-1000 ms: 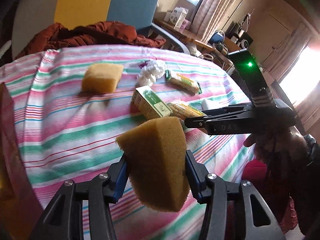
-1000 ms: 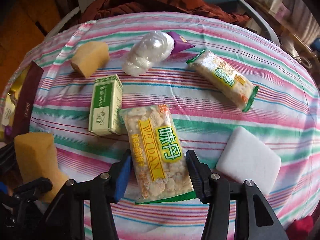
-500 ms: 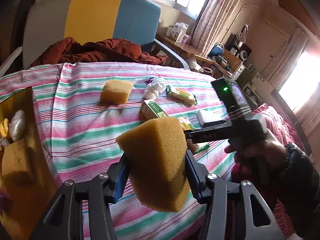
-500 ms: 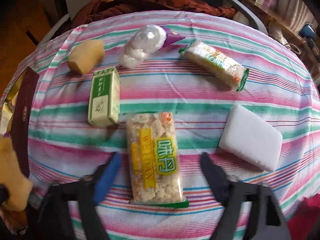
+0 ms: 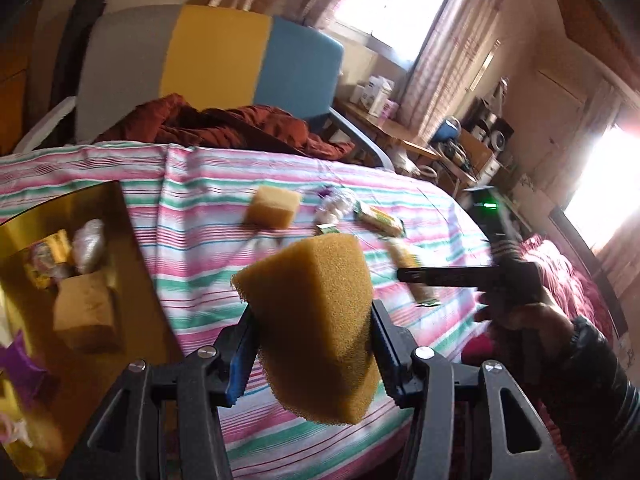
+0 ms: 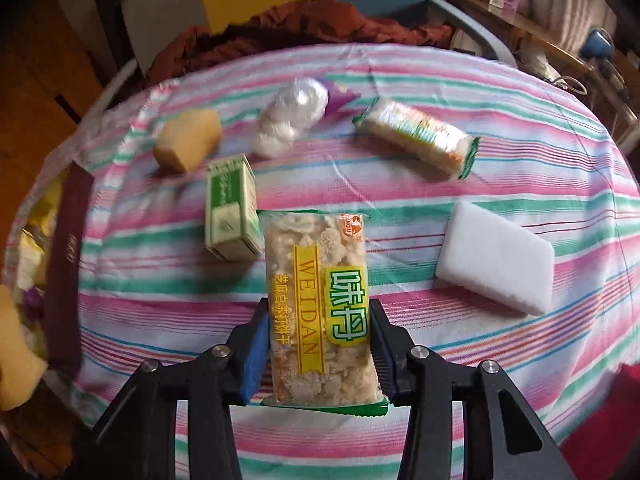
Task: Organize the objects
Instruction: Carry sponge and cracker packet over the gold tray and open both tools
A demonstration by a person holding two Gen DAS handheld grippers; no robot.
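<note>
Striped cloth (image 6: 520, 92) bears sponge (image 6: 188, 144), green box (image 6: 230, 208), white pad (image 6: 496, 262).

Yellow-brown sponge wedge (image 5: 316, 328) held aloft between blue pads, WEIDAN cracker packet (image 6: 320, 304) lengthwise and clamped, green carton (image 6: 230, 206), second sponge (image 6: 188, 144), white block (image 6: 496, 256) lying on striped cloth (image 6: 400, 80)

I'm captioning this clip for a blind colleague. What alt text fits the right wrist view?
The right tongs have just closed on a yellow-labelled cracker packet over a striped tablecloth. Beyond lie a green box, a white sponge block, a second cracker packet, a clear bag of white pieces and a yellow sponge.
</note>
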